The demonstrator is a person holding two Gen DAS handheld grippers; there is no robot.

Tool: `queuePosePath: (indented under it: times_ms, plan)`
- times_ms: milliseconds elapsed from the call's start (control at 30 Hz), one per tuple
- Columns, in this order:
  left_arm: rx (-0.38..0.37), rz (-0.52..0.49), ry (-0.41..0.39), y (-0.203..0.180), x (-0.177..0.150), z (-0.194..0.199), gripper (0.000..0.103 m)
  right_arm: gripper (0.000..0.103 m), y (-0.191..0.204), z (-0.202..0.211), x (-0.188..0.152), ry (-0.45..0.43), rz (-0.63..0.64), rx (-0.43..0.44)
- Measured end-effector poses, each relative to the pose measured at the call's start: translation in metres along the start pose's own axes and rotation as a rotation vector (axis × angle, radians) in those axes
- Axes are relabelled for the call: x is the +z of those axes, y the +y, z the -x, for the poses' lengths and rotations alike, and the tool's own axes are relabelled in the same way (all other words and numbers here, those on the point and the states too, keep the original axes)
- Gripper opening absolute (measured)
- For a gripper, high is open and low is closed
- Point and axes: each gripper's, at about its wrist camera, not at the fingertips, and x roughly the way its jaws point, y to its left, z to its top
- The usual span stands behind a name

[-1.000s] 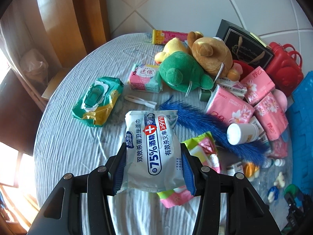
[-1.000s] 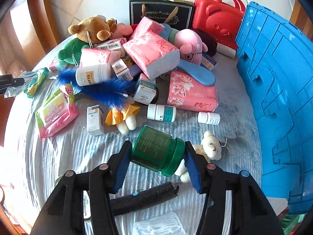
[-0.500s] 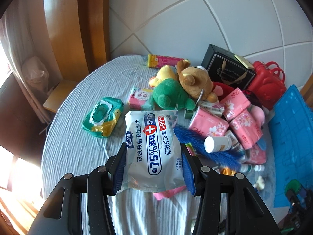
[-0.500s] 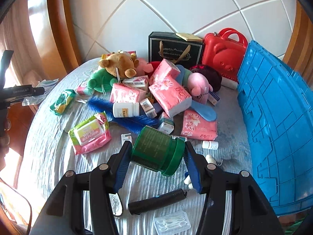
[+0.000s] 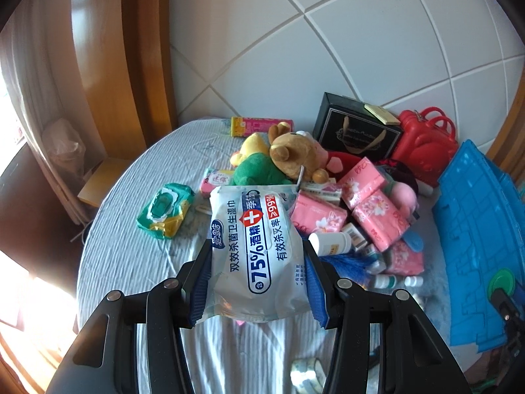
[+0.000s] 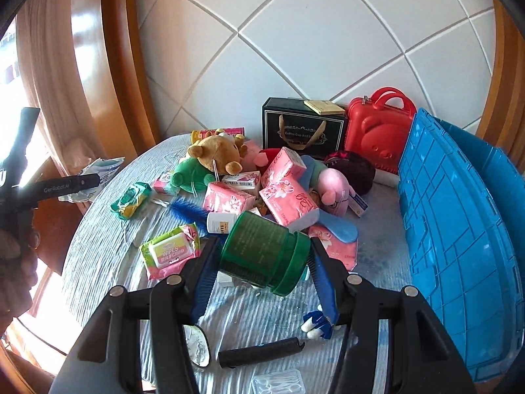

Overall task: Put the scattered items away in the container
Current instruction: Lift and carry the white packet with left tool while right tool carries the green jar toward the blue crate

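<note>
Both jaws grip loads: left gripper (image 5: 257, 287) wipes pack (image 5: 255, 252), right gripper (image 6: 262, 274) green jar (image 6: 264, 257).

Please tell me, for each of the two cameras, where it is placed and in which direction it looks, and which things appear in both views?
Left wrist: sits on the left gripper, looking down along its fingers at the wipes pack it clamps, over the table.
Right wrist: sits on the right gripper, looking down at the green jar it clamps; the blue crate stands at the right.
Shared: brown teddy bear, black gift box, red case, blue crate.
</note>
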Motion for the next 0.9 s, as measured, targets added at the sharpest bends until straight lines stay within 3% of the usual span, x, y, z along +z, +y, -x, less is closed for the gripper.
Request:
queuePosePath:
  times_ms: [367, 900]
  plan:
    - [0.001, -0.009, -0.064, -0.064, 0.002, 0.042, 0.049, 0.053, -0.056, 0.026, 0.006, -0.044, 0.008, 0.029]
    - [-0.045, -0.086, -0.122, -0.172, 0.013, 0.066, 0.049, 0.053, -0.14, 0.061, 0.01, -0.12, -0.037, 0.0]
